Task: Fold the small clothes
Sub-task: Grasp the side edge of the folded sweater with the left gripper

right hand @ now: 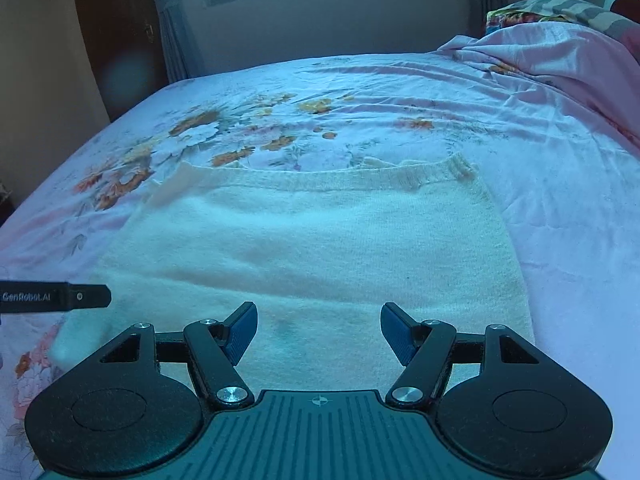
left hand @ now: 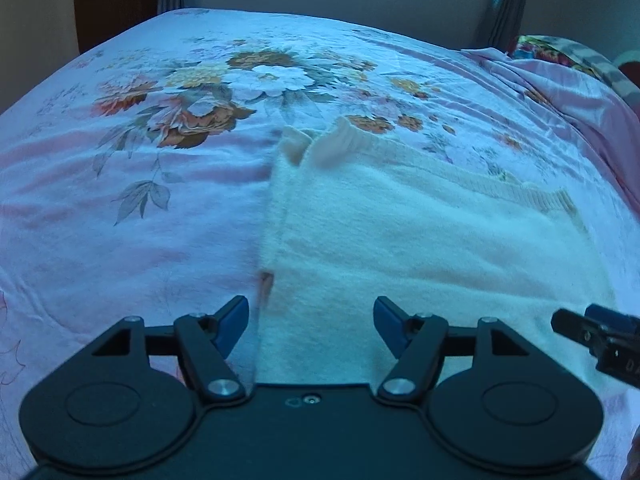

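Cream knit garment [right hand: 312, 248] lying flat on the floral bedsheet [right hand: 540, 160] just ahead of and beneath the empty, spread-jawed left gripper [left hand: 311, 322] and right gripper [right hand: 319, 328]; a one-layer pinch could undo its fold.

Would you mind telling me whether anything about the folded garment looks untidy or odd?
The white sweater lies mostly flat, but its far left corner is bunched up, and a faint dark smudge marks its near edge.

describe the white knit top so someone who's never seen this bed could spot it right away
Start at the bed, spread with a pink floral sheet. On its near part, just ahead of both grippers, lies the white knit top, folded flat. It is the only plain, fuzzy piece there, with a ribbed band along its far edge.
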The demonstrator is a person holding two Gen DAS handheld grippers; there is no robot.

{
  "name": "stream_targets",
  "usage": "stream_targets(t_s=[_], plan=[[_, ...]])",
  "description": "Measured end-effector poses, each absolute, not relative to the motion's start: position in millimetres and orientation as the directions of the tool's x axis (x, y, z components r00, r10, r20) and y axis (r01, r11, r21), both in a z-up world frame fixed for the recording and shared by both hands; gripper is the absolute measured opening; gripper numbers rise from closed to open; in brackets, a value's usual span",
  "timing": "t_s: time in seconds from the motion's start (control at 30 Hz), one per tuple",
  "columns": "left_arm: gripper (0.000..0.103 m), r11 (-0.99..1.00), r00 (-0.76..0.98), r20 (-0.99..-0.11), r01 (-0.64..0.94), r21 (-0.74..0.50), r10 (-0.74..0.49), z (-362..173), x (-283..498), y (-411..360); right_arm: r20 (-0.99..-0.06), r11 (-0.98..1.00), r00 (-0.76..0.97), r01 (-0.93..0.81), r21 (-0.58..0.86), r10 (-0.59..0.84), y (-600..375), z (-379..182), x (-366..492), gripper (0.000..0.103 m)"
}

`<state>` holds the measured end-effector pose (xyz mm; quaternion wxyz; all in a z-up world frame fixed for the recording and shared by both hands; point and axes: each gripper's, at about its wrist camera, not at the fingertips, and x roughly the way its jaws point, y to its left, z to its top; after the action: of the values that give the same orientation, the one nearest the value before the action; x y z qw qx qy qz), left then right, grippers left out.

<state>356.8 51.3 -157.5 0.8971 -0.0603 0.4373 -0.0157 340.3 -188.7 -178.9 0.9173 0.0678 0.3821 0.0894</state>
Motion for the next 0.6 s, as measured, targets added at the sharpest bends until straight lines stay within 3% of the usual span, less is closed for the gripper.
stream_targets(t_s=[0.27,0.6], plan=[[0.066,0.975,0.593,-0.796,-0.079,-0.206,-0.121,-168.0,373.4,78.6,-0.694,0.97,0.68,-0.134,0.202,0.238,-177.0,-182.6,345.3,0.068],[0.06,0.836,0.585,-0.709,-0.092,-0.541,-0.395,-194.4,386.5,125.4,-0.69,0.964,0.675,-0.145,0.224,0.262,-172.2,-190.3,356.6,0.068]])
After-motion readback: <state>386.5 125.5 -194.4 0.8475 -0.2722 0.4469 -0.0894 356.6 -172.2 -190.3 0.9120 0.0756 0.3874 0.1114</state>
